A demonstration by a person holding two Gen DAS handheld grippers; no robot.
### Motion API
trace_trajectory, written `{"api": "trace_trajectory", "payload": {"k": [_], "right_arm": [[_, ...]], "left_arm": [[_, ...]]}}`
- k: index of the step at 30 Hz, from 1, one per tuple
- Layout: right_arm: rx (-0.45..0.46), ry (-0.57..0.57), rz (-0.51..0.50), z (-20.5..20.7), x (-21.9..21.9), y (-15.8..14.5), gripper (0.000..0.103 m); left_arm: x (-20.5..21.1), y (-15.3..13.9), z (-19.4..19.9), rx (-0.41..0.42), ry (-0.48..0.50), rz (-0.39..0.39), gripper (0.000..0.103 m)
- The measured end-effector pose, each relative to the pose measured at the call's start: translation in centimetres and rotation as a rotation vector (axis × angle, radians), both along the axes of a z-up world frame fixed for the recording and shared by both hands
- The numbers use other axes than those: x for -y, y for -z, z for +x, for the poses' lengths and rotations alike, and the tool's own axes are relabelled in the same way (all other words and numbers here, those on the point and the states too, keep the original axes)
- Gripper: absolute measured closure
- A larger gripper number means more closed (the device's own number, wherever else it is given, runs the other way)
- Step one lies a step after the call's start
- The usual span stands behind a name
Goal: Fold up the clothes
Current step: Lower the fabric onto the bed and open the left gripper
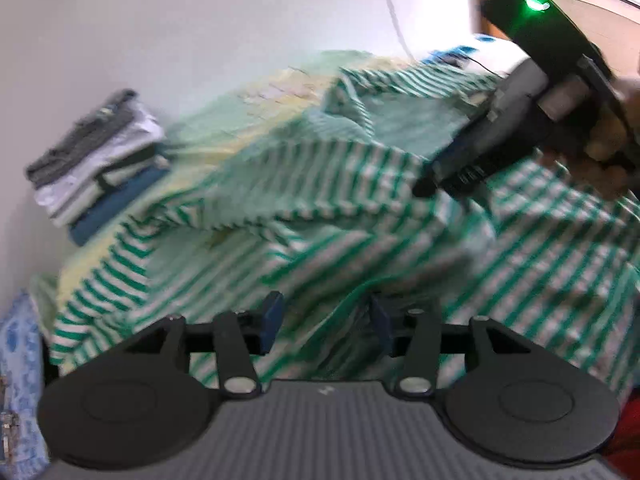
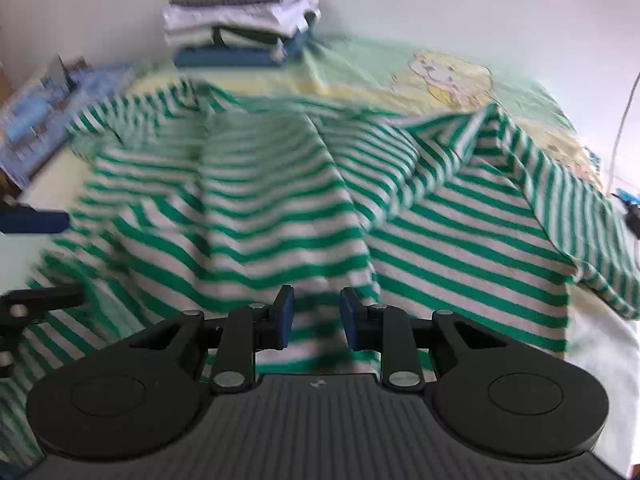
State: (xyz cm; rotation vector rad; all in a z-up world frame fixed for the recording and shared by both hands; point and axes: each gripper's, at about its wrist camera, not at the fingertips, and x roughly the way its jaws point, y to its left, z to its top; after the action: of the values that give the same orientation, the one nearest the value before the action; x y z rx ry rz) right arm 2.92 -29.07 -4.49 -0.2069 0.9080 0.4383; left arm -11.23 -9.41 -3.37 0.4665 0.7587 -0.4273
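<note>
A green-and-white striped shirt (image 1: 360, 248) lies rumpled over the bed, with folds and a raised ridge in the cloth. The right wrist view shows the same striped shirt (image 2: 260, 208) spread wide, one part peaked up at the right. My left gripper (image 1: 326, 322) hovers open just above the cloth near its front edge, pads apart and not pressing. My right gripper (image 2: 316, 318) is also open over the striped cloth, with nothing pinched. In the left wrist view the right gripper (image 1: 424, 190) points down at the shirt from the upper right, held by a hand (image 1: 604, 148).
A stack of folded clothes (image 1: 100, 160) stands at the back by the white wall, seen too as the stack (image 2: 240, 24). The pale green and yellow printed sheet (image 2: 440, 72) covers the bed. A blue patterned item (image 2: 36, 120) lies at the left edge. A thin cable (image 2: 624, 112) hangs at the right.
</note>
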Motion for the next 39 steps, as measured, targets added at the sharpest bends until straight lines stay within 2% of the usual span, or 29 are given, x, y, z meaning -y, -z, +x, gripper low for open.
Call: {"api": "trace_trajectory", "payload": {"k": [5, 8, 10, 15, 20, 24, 27, 30, 35, 39], "right_arm": [[-0.003, 0.102, -0.031, -0.2, 2.0, -0.4, 0.076], [0.019, 0.114, 0.068, -1.4, 2.1, -1.2, 0.076], [0.016, 0.091, 0.145, -2.1, 1.6, -1.2, 0.075], [-0.029, 0.099, 0.151, -2.4, 0.5, 0.4, 0.074], [-0.056, 0.173, 0.184, -2.6, 2.1, 0.7, 0.072], [-0.074, 0.188, 0.16, -2.8, 1.9, 0.3, 0.072], [-0.071, 0.222, 0.194, -2.8, 2.0, -0.5, 0.072], [-0.07, 0.201, 0.224, -3.0, 1.6, -1.1, 0.072], [-0.083, 0.16, 0.191, -3.1, 0.2, -0.4, 0.071], [-0.115, 0.19, 0.182, -2.8, 0.7, 0.2, 0.07]], "left_arm": [[-0.6, 0.3, -2.0, -0.041, 0.083, 0.022, 0.052], [-1.2, -0.7, -1.4, -0.031, 0.069, -0.017, 0.05], [-1.1, -0.8, 0.7, -0.051, 0.003, -0.047, 0.052], [0.1, 1.3, 5.6, -0.155, -0.176, -0.048, 0.06], [0.0, 1.9, 7.5, -0.234, -0.33, -0.088, 0.057], [-0.7, 1.3, 8.8, -0.294, -0.438, -0.134, 0.056], [-1.1, 0.6, 9.2, -0.293, -0.508, -0.121, 0.056], [-1.7, -0.4, 9.4, -0.26, -0.566, -0.111, 0.055], [-2.9, -2.1, 9.6, -0.212, -0.622, -0.108, 0.047], [-3.5, -2.9, 9.8, -0.196, -0.643, -0.116, 0.046]]}}
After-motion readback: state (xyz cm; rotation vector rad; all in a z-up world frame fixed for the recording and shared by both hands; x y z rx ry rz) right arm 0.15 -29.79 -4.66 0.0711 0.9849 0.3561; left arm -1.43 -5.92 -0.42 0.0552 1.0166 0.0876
